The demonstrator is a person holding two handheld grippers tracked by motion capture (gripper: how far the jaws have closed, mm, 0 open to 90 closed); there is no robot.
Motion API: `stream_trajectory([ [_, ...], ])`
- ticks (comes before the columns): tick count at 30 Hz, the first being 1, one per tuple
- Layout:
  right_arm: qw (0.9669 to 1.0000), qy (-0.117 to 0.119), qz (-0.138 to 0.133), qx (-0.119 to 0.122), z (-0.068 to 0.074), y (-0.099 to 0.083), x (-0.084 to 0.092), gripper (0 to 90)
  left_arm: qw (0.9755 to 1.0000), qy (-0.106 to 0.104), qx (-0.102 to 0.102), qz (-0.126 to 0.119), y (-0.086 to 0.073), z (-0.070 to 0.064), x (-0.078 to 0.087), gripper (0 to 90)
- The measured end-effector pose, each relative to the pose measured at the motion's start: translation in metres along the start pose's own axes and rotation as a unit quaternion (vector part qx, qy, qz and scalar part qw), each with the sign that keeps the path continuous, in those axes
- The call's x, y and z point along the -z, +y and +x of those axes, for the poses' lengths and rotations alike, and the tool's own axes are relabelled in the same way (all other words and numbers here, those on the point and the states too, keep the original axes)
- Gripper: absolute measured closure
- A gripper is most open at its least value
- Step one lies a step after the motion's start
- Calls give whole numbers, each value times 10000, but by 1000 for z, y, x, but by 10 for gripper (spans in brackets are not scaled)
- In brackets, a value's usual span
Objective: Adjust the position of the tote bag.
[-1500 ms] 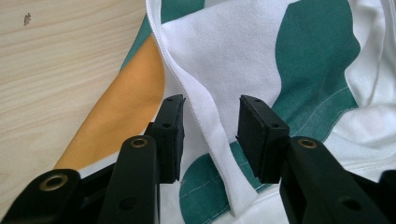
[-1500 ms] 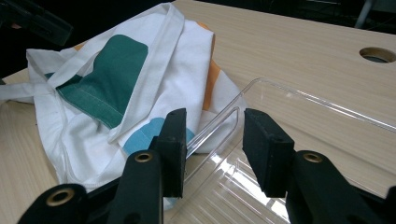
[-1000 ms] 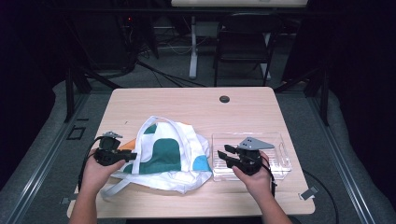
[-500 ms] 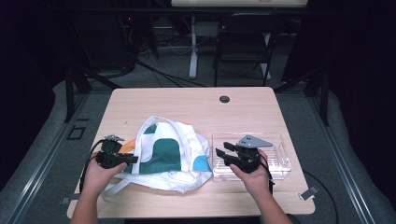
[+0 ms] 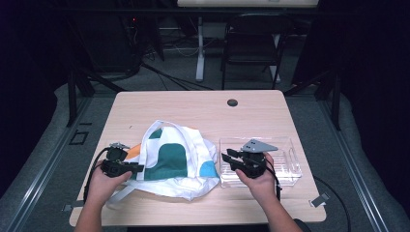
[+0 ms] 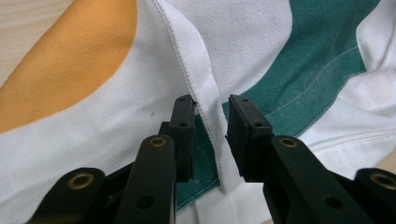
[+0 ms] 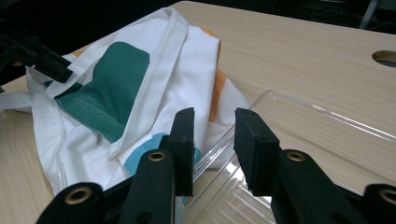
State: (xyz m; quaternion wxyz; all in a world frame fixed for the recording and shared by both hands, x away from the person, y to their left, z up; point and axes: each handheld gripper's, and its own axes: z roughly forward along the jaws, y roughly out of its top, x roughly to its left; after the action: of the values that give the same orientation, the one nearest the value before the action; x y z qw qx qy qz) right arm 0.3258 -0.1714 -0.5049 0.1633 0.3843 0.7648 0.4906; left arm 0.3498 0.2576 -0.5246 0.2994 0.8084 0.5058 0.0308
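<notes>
Wooden table (image 5: pixel 193 106), tote bag (image 5: pixel 174 159) lying flat, handles pointing forward

A: Where is there room around the bag (image 5: pixel 176 162)?

B: Beyond the bag, the counter (image 5: pixel 193 108) lies bare up to the round hole (image 5: pixel 232 102). Left of the bag a bare strip runs to the counter's edge.

A: And on its right side?

B: The clear tray (image 5: pixel 285 162) lies just beside the bag, touching its cloth, so no gap lets fingers through. The left gripper (image 5: pixel 133 168) sits at the bag's left edge, the right gripper (image 5: pixel 227 160) at the tray's near-left corner.
</notes>
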Motion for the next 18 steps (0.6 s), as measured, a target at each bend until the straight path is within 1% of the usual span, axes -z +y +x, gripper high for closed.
stream_trajectory([
  [4, 10000, 48, 29, 19, 1, 0, -2, 691, 10000, -23, -21, 74, -1, 1, -1, 751],
  [7, 9999, 93, 66, 41, 3, 0, -3, 691, 10000, -58, -15, 71, -1, 1, 0, 772],
  [18, 9999, 113, 28, 16, 3, -1, -4, 676, 9997, -161, -49, 156, -3, 2, 0, 778],
])
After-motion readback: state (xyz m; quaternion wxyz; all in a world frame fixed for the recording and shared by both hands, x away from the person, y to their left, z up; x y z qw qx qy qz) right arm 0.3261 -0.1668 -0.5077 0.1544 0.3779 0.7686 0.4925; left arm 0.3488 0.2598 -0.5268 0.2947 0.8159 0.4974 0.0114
